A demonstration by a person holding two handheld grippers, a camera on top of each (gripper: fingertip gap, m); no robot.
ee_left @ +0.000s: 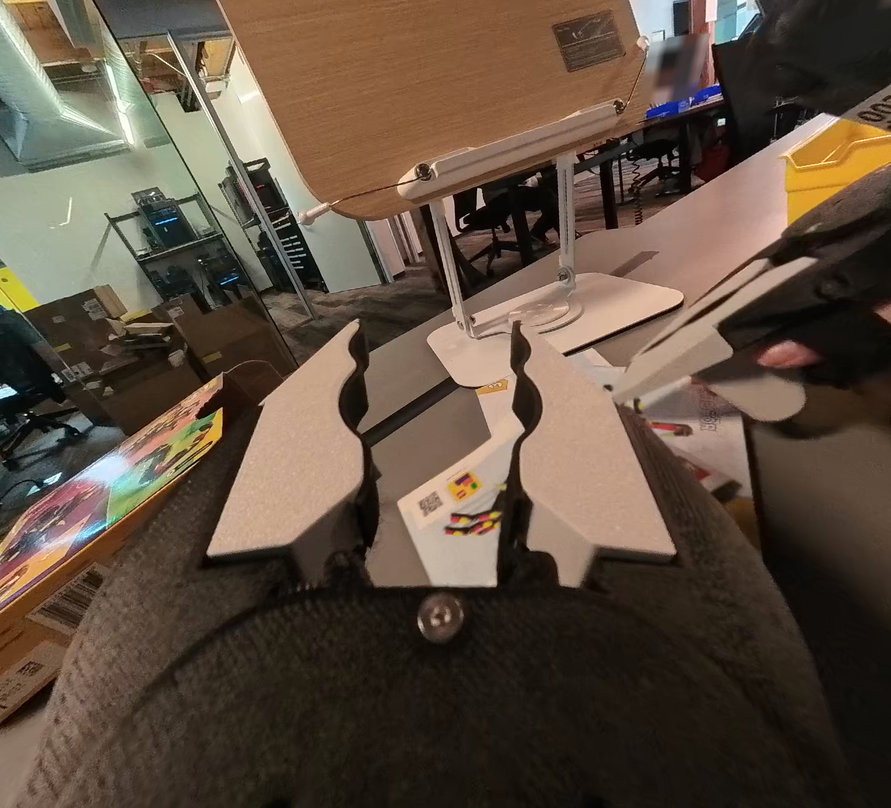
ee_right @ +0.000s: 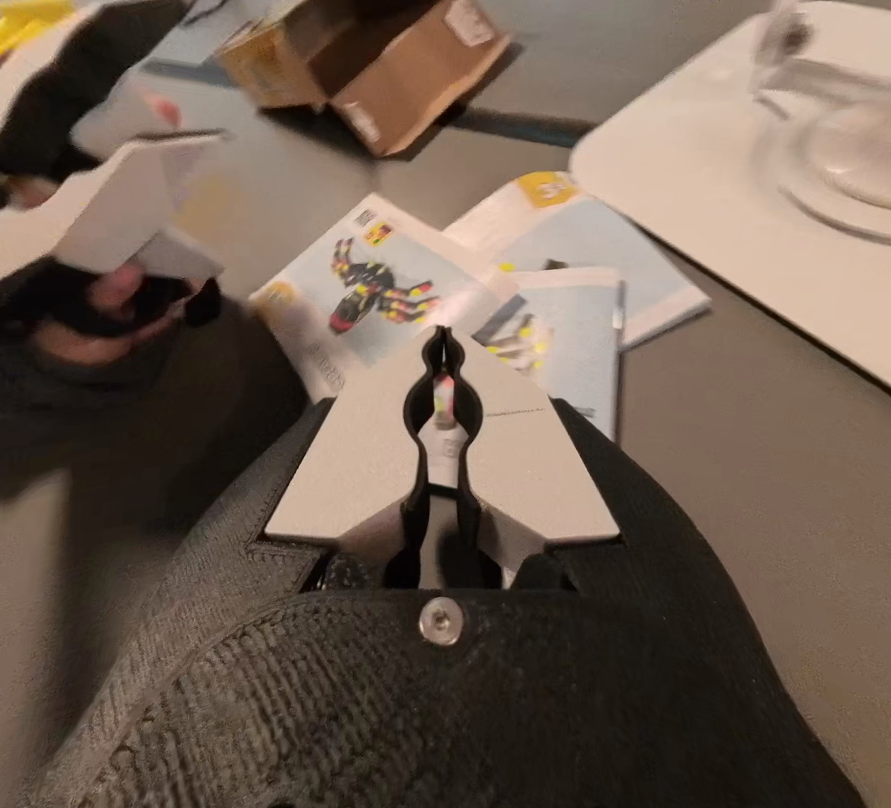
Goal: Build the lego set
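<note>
Three instruction booklets lie overlapping on the grey table (ee_right: pixel 747 423). The top one (ee_right: pixel 366 283) has a black, red and yellow spider model on its cover. It also shows between my left fingers in the left wrist view (ee_left: pixel 453 520), lying on the table below them. My right gripper (ee_right: pixel 441 339) is shut at this booklet's near corner, with a thin pale sheet edge between its pads. The corner is blurred. My left gripper (ee_left: pixel 436 351) is open and empty above the booklet's far corner. It appears blurred in the right wrist view (ee_right: pixel 202 202).
A wooden reading stand (ee_left: pixel 410 62) on a white base (ee_left: pixel 627 298) stands just beyond the booklets. The colourful set box (ee_left: pixel 96 495) lies at the left, open at one end (ee_right: pixel 376 62). A yellow bin (ee_left: pixel 839 168) is at the right.
</note>
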